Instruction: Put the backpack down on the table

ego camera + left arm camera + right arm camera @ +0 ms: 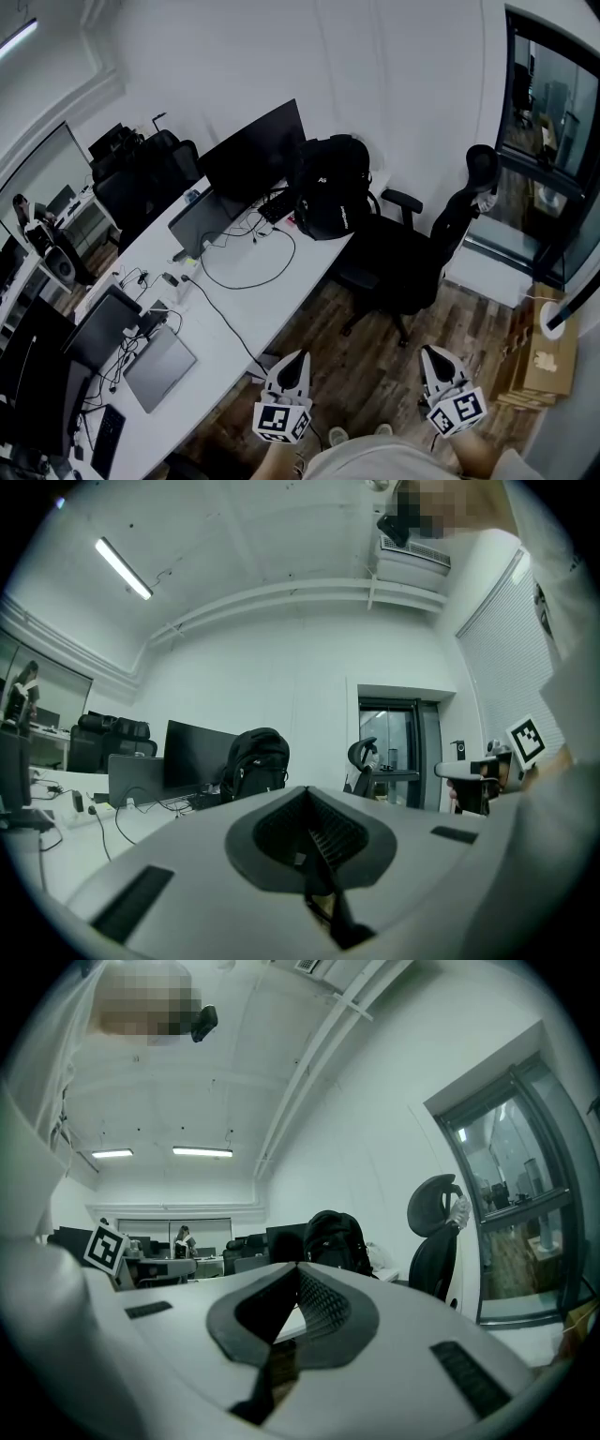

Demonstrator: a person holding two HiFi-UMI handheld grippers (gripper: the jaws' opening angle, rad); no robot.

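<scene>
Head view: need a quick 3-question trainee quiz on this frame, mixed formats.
1. True or false: the backpack is standing on the table.
2. What stands next to the backpack, just off the table's end?
A) office chair
B) filing cabinet
C) step ladder
3. Short answer: are the fingers of the left gripper and the right gripper open or shut, and what do they hold?

Key:
1. True.
2. A.
3. Both are shut and hold nothing. Both grippers are well away from the backpack.
</scene>
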